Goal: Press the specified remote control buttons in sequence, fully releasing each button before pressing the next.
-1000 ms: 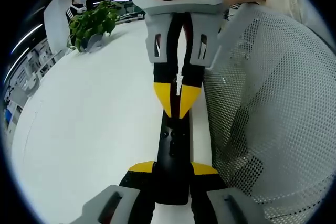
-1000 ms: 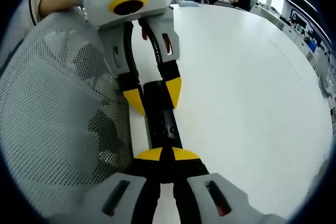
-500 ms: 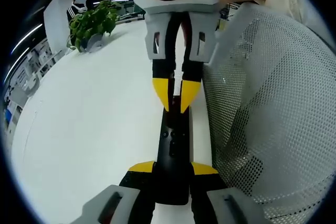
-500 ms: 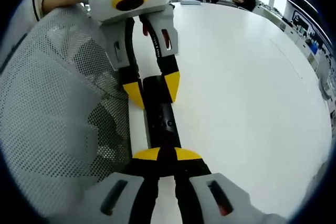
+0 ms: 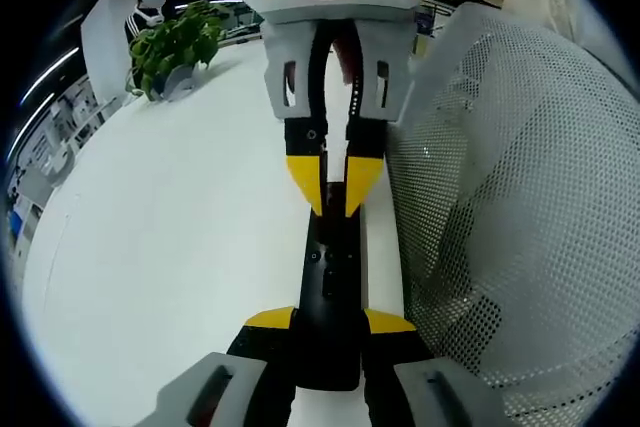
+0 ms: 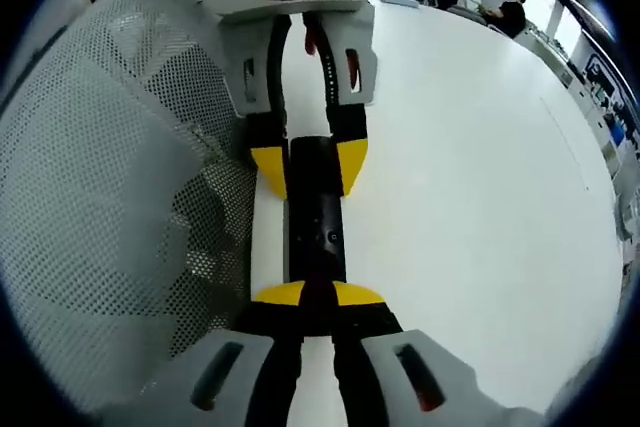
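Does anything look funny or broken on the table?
Nothing looks broken or spilled. The black remote lies flat on the white table, gripped at one end by the left tool, with the right tool at its other end. The plant stands upright.

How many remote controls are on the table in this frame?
1. The black remote control lies on the white table beside the mesh chair back, held at one end by the left tongs, with the right tongs over its other end.

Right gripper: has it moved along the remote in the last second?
Yes. In the left gripper view the right gripper has backed slightly up the remote, away from the left fingers, tips slightly apart.
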### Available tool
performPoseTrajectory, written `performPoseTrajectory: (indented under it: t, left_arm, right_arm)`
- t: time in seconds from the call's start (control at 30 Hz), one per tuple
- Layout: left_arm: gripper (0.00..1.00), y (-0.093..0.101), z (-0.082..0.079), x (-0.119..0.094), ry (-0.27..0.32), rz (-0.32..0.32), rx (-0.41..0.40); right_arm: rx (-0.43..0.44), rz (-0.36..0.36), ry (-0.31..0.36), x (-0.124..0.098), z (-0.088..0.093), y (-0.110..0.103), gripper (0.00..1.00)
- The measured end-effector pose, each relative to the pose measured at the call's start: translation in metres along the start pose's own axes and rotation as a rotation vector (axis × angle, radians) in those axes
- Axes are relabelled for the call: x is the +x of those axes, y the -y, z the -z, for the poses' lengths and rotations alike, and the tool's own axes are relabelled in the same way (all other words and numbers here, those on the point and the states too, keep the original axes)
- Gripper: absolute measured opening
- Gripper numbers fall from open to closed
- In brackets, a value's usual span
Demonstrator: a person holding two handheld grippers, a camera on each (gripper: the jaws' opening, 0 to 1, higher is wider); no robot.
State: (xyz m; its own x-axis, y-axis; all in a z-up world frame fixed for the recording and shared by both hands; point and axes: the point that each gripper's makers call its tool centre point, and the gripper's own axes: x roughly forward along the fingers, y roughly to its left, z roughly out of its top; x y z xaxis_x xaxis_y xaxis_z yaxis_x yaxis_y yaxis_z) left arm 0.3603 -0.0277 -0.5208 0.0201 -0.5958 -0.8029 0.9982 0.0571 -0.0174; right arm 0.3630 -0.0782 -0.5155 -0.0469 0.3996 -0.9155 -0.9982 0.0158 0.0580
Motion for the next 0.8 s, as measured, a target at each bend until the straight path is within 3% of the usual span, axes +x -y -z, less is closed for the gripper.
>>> performPoseTrajectory:
  t: [0.1, 0.2, 0.47, 0.53, 0.67, 0.73, 0.8]
  left_arm:
    - [0.24, 0.0, -0.0001, 0.0, -0.002, 0.0, 0.002]
    - [0.24, 0.0001, -0.0001, 0.0, -0.002, 0.0, 0.002]
    - [0.24, 0.0, -0.0001, 0.0003, -0.003, 0.002, 0.003]
    - [0.24, 0.0, 0.0, 0.0005, -0.003, 0.002, 0.002]
    - [0.24, 0.0, 0.0, 0.0006, -0.002, 0.001, 0.001]
    - [0.24, 0.0, 0.0001, 0.0007, -0.001, 0.002, 0.001]
    - [0.24, 0.0, 0.0002, 0.0007, 0.0, 0.002, -0.001]
  right_arm:
    - [-0.03, -0.014, -0.051, 0.0005, -0.0001, -0.0007, 0.08]
    - [-0.024, -0.025, -0.063, 0.0009, -0.0006, 0.0001, 0.08]
    - [-0.012, -0.017, -0.007, -0.0019, 0.0004, -0.0033, 0.08]
    - [0.056, -0.01, 0.021, -0.0024, 0.0, -0.0024, 0.08]
    - [0.043, 0.016, 0.08, -0.0039, 0.0003, -0.0029, 0.07]
    - [0.089, 0.026, 0.082, -0.0035, -0.0006, -0.002, 0.08]
    - [0.064, 0.026, 0.078, -0.0027, -0.0018, -0.0015, 0.08]
